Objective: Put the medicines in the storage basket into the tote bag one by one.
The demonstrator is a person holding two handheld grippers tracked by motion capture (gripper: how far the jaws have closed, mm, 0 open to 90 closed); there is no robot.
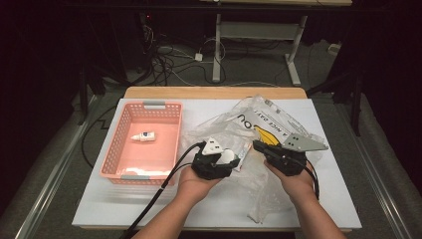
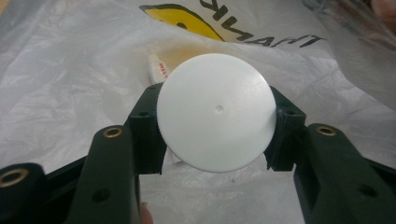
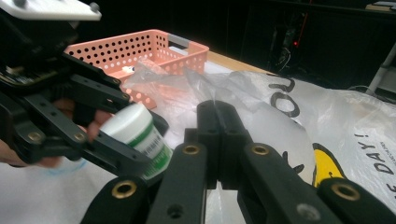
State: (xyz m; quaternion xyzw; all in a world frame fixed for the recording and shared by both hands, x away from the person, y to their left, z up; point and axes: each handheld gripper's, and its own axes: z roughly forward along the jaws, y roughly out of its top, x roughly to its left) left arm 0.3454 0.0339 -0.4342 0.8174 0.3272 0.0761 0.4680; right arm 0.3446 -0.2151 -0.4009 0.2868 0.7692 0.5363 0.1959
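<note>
A white round jar with a green label (image 3: 134, 134) is held just above the table, and my left gripper (image 2: 215, 127) is shut on it. From the left gripper view I see its flat white lid (image 2: 215, 112) between the jaws. In the high view the jar (image 1: 228, 157) and left gripper (image 1: 224, 160) sit at the edge of a crumpled clear plastic bag (image 1: 259, 122) printed with a yellow smiley. My right gripper (image 3: 217, 122) is shut, pinching the bag's film (image 3: 280, 121); from above it (image 1: 259, 146) sits right of the jar.
A pink perforated basket (image 1: 155, 105) stands at the left of the white tabletop (image 1: 99, 199) with a small white bottle (image 1: 144, 136) lying in it. A pale packet with red print (image 2: 161, 65) lies inside the bag. Cables trail toward the front edge.
</note>
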